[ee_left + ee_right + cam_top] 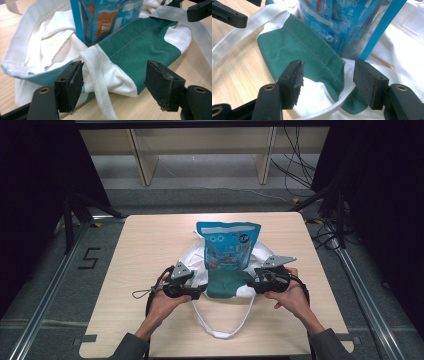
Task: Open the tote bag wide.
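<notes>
Black jaws of the left gripper [115,86] rise wide apart in the left gripper view, straddling the near corner of a white cloth tote bag [47,47] where its white strap [100,77] runs over the hem — the pads hold nothing between them. Just past them lies the bag's green panel [140,47], creased and stitched, and behind it stands a blue snack pouch [105,17], its lower end down inside the bag's mouth. From the right gripper view, the right gripper [328,81] likewise stands spread, its jaws on either side of the bag's rim with the green panel [304,50] between and beyond them; the clear-windowed blue pouch [352,25] rises right behind. Seen from above, the bag [192,255] lies near the middle of a light wooden table [145,245], the pouch [227,245] upright at its far side, the green panel [225,285] facing the person, and a loop of white strap [220,330] trailing toward the table's near edge. Both hands — left hand [165,302], right hand [292,292] — hold their grippers at the panel's two ends, the left gripper [197,292] and right gripper [252,284] pointing inward at each other.
</notes>
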Motion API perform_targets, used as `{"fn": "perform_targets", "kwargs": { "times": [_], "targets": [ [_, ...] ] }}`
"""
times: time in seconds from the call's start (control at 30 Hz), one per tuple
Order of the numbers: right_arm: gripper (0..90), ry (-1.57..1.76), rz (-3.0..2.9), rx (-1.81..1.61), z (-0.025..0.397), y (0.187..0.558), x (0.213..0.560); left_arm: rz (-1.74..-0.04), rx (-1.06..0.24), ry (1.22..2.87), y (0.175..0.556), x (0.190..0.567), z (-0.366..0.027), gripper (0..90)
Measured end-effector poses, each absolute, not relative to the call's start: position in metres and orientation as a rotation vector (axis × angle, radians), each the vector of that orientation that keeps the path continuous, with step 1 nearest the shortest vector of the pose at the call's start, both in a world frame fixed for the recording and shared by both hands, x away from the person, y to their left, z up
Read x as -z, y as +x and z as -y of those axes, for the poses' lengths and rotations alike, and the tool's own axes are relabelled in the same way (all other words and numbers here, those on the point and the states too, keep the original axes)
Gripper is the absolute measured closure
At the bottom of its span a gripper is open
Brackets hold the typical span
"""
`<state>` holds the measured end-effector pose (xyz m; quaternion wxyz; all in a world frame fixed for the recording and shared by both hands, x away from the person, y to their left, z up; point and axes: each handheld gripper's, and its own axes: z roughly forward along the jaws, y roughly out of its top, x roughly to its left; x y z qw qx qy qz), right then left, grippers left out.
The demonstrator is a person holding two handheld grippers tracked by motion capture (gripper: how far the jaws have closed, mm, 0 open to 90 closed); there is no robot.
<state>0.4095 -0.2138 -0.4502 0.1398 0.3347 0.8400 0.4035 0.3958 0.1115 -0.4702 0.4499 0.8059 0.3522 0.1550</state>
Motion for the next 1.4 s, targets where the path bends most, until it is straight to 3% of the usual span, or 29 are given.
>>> {"fn": "perform_targets", "kwargs": {
  "times": [1.1, 1.4],
  "targets": [
    [36.8, 0.922, -2.444, -1.134, 0.226, 0.391, 0.452, -0.872, -0.399, 1.976, 0.366, 0.473, -0.124, 27.5],
    [36.4, 0.956, -2.433, -1.13, 0.24, 0.379, 0.456, -0.864, -0.389, 1.981, 0.356, 0.476, -0.132, 21.8]
  ]
}}
